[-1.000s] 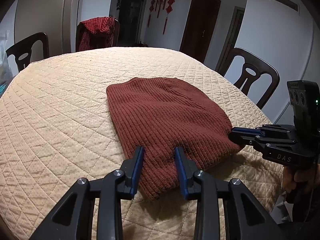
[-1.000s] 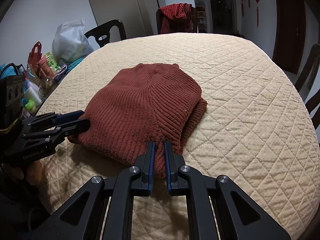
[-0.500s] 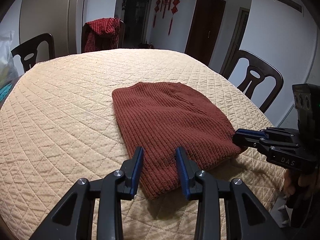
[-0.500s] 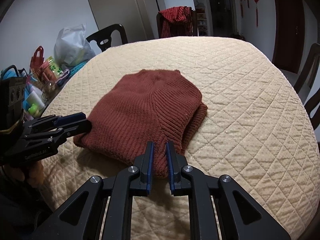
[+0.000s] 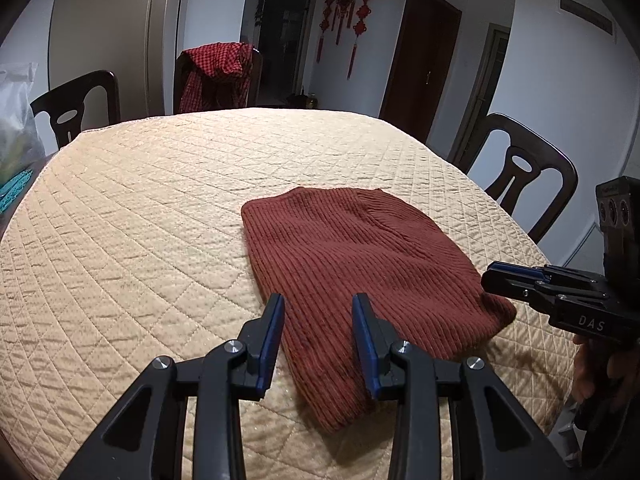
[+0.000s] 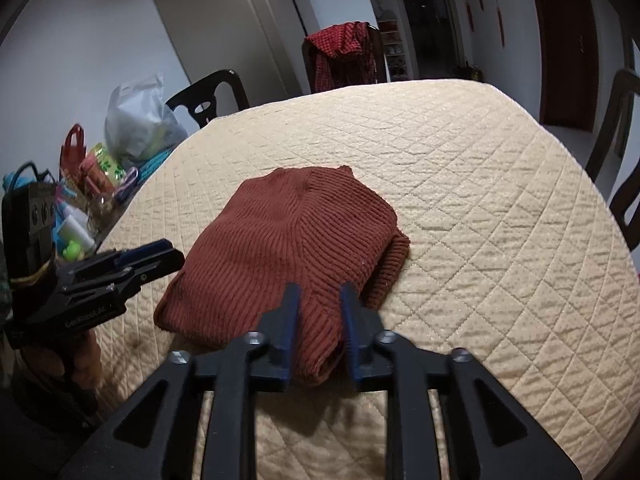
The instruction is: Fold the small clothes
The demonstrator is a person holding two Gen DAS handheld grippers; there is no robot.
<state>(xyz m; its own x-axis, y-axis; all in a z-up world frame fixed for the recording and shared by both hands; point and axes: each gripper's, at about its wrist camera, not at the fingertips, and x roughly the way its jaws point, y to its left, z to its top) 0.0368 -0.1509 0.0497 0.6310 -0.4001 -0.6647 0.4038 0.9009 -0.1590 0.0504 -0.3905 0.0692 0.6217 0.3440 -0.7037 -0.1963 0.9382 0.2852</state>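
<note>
Only one folded rust-red ribbed knit garment (image 5: 360,264) lay on the bench's quilted beige cover (image 5: 140,216), and every place below is given from it. Two hand-held grippers met at its near edge: the left hand-held gripper (image 5: 318,322) spread wide over the corner nearest it, gripping nothing; the right hand-held gripper (image 6: 319,312) parted, a fold between its fingers, not pinched. "DAS" marked the right one, "GenRobot.AI" the left. Beyond it stood three dark wooden chairs (image 5: 520,172).
</note>
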